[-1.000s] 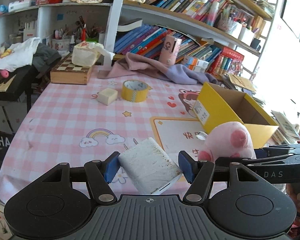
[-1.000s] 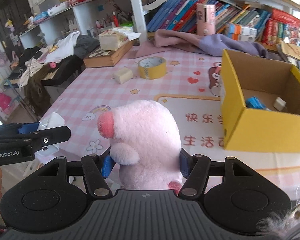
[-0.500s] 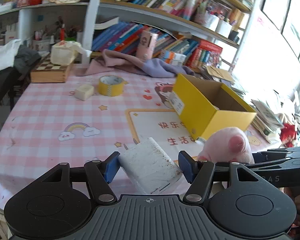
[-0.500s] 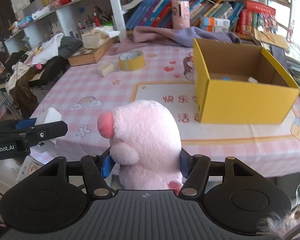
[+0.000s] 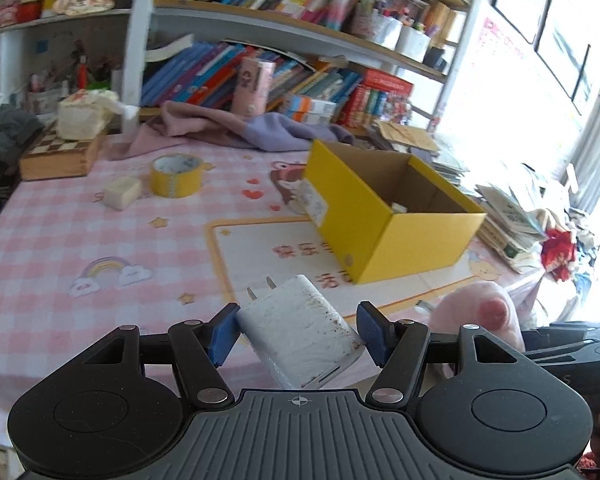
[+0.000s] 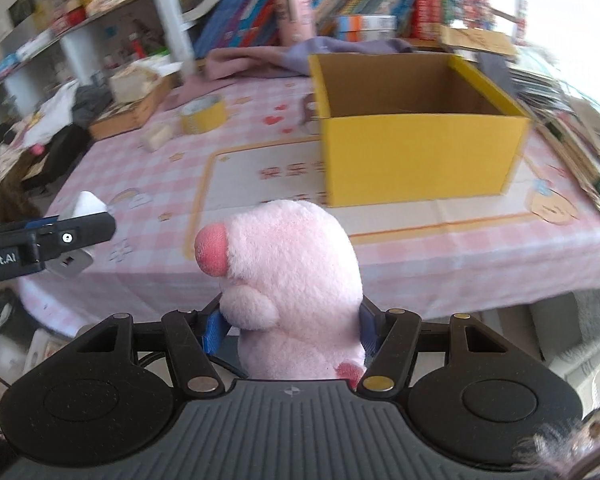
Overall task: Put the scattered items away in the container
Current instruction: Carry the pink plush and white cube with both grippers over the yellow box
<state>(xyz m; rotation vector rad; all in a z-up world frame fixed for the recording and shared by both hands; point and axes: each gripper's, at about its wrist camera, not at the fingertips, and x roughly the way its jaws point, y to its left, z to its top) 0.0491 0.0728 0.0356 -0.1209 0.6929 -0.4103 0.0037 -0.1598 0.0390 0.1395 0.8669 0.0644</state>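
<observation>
Left wrist view
Left gripper (image 5: 298, 334): I am seeing its blue pads closed against a scuffed white plug-in charger block (image 5: 300, 334), holding it tilted above the near edge of the table, prongs pointing forward.
Container: an open yellow cardboard box (image 5: 384, 220) is standing on the pink checked tablecloth (image 5: 60, 240), ahead and to the right of the charger, well apart from it.
Box contents: I am making out a small pale item at the bottom; I cannot tell what it is.
Scattered items: a yellow roll of tape (image 5: 176, 176) and a cream rectangular block (image 5: 123, 193) are lying just beside each other on the far left of the cloth.
Right side: a pink plush pig toy (image 5: 482, 318) is showing beside the right-hand device.

Right wrist view
Right gripper (image 6: 290, 332): I am seeing its fingers clamped on the plush pig (image 6: 292, 280), pressing into its lower body; the snout is pointing left.
Container: the yellow box (image 6: 420, 160) is sitting straight ahead beyond the pig, open top facing up; its contents are hidden from here.
Left gripper (image 6: 72, 236): it is reaching in from the left with the white charger (image 6: 74, 262) between its fingers.
Scattered items: the tape roll (image 6: 202, 116) and cream block (image 6: 158, 138) are appearing blurred at the far left of the tablecloth (image 6: 460, 248).
</observation>
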